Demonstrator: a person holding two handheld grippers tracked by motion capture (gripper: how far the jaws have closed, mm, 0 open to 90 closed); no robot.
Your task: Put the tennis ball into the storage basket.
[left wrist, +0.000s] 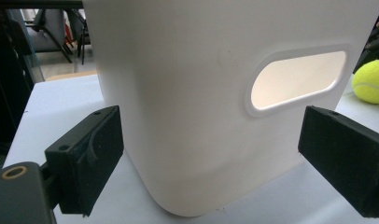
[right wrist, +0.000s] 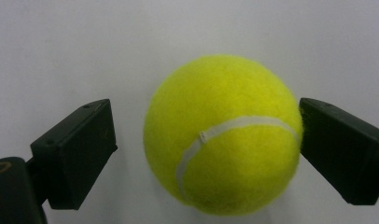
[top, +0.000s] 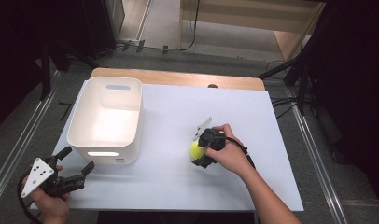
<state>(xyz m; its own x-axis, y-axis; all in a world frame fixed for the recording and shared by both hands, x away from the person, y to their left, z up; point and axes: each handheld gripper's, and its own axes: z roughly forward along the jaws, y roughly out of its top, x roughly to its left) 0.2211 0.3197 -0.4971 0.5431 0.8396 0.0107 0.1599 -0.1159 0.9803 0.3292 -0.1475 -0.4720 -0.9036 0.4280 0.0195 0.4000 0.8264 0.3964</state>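
— What's on the table [top: 271, 186]?
— White bin [top: 106, 119] at the left, yellow tennis ball [top: 195, 149] right of it, well apart.
— Right gripper [top: 200, 156]?
— Down at the ball, hand wrapped round the body, jaws either side.
— Left gripper [top: 78, 165]?
— Near edge, just beside the bin's front corner – jaws spread, nothing between.

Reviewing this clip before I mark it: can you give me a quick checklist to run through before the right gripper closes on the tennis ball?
1. Tennis ball between the right gripper jaws: ok.
2. Both pads pressing on the ball: not ok; one pad meets its edge, the other stands apart.
3. Ball resting on the table: ok.
4. White bin upright, open top free: ok.
5. Left gripper open, beside the bin, out of the ball's path: ok.
6. Bin contents: cannot tell fully.
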